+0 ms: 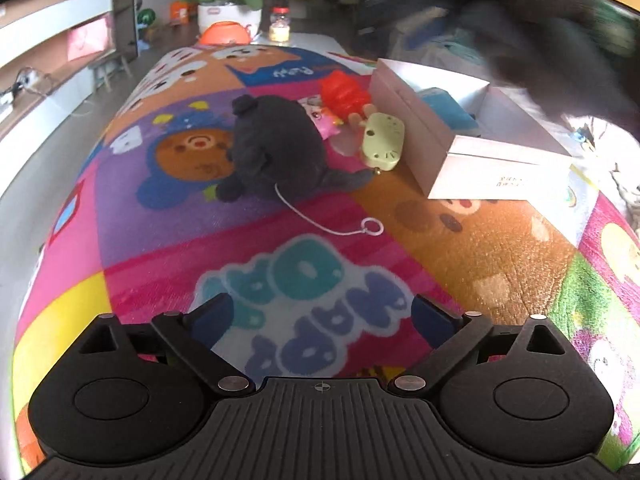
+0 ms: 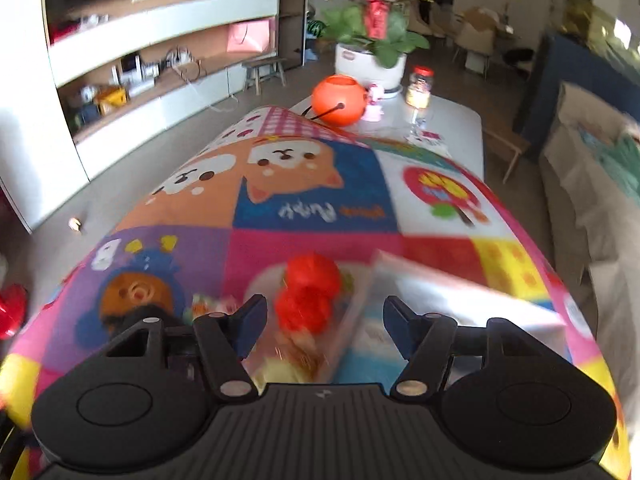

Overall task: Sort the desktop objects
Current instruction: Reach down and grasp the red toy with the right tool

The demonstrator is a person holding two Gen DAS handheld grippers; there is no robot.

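Toys: black plush [image 1: 276, 144], green toy [image 1: 382, 142] and red toy [image 1: 344, 94] lie clustered mid-bench beside the open white box [image 1: 468, 160].
Box: holds a blue item [image 1: 444, 106].
Left tool [image 1: 320, 312]: fingers apart, empty, above the colourful mat [image 1: 500, 240].
Right tool [image 2: 324, 320]: fingers apart, empty, over the red toy [image 2: 310, 288].

Dark plush toy [image 1: 276, 148] beside open white box [image 1: 460, 140]

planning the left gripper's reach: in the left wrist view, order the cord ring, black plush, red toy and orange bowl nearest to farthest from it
1. Cord ring, just ahead of the left gripper.
2. Black plush, mid-mat, left.
3. Red toy, beside the white box.
4. Orange bowl, far end.
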